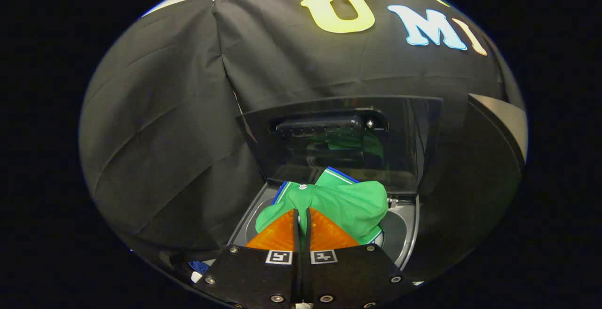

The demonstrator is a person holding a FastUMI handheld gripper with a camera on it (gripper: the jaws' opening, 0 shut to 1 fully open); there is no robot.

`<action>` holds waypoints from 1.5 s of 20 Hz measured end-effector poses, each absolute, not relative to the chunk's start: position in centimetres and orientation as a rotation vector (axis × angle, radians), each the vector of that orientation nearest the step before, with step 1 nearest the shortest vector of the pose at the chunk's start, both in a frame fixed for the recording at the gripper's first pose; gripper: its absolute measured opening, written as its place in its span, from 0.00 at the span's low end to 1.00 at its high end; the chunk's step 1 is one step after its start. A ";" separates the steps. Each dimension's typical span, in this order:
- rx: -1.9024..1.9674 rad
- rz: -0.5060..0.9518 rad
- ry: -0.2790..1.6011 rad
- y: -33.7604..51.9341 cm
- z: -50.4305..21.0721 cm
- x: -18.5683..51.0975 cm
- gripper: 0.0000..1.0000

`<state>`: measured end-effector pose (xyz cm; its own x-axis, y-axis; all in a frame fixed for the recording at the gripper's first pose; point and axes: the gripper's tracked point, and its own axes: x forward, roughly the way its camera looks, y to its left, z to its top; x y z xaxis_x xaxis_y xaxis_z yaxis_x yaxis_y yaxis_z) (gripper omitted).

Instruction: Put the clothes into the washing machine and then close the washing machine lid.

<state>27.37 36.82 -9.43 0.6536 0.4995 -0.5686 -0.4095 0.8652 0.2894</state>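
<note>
To the left, the black cloth wall (160, 125) of the booth hangs in folds beside the washing machine (408, 233). At centre, the gripper (301, 215) points down at the machine's open top, its two orange fingers (277, 233) drawn nearly together with only a thin slit between them. A fold of the green garment (348, 203) appears to be pinched in that slit, which would explain why the cloth bunches upward at the fingertips rather than lying flat. The garment, trimmed in white and blue, hangs over the tub opening (400, 229), not yet sunk inside. Behind it, the dark transparent lid (338, 135) stands raised, propped back toward the wall so the opening stays free for loading. To the right, the machine's grey rim remains uncovered. The lid is yet to be closed.
</note>
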 end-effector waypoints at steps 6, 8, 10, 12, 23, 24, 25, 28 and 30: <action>0.103 0.476 0.763 36.7 -13.9 27.0 0.16; 0.101 0.432 0.774 36.1 -14.7 26.9 0.38; 0.086 0.405 0.784 35.7 -15.3 26.4 0.60; 0.075 0.404 0.774 35.4 -15.2 26.3 0.81; 0.050 0.419 0.471 34.6 -6.2 28.2 0.96; 0.054 0.410 0.439 34.5 -5.0 28.5 0.96; 0.060 0.400 0.407 34.3 -3.8 29.1 0.96; 0.073 0.381 0.340 34.3 -0.8 30.3 0.96; 0.078 0.362 0.300 34.3 1.2 31.3 0.96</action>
